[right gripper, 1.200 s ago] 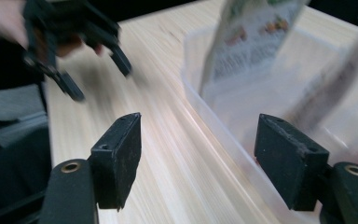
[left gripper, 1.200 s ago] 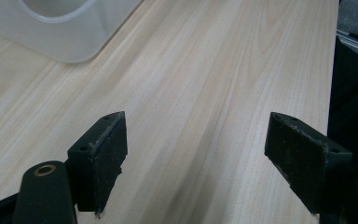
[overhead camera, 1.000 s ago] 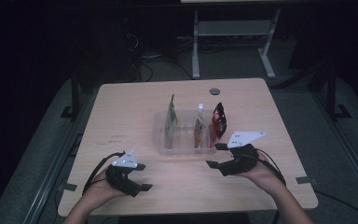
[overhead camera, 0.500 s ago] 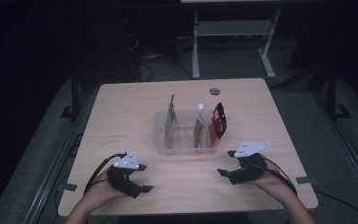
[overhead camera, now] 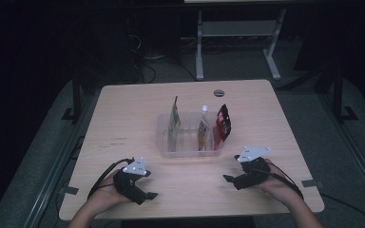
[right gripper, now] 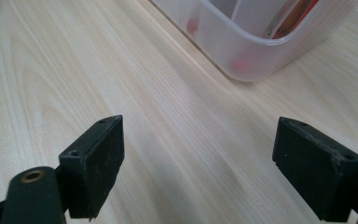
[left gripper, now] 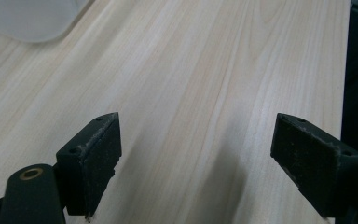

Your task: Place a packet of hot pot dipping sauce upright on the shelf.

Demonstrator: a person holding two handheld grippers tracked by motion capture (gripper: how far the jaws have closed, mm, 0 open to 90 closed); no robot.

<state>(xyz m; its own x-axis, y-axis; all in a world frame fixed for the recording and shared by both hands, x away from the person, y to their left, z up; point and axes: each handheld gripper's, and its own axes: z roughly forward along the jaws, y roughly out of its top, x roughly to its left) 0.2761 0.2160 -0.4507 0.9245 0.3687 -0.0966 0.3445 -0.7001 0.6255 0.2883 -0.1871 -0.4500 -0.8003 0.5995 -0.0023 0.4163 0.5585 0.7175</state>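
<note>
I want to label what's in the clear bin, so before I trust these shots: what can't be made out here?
- Print on the three pouches: too small and dim in the high view.
- Bin contents in the right gripper view: cut off by the top edge, blurred by the frosted wall.
- Bin corner in the left gripper view: cut off, contents hidden.
- Round thing near the table's far edge: too small to identify.

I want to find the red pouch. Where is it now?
In the high view, the red pouch stands upright at the right end of the clear bin, beside the orange pouch, beyond the right gripper.
</note>
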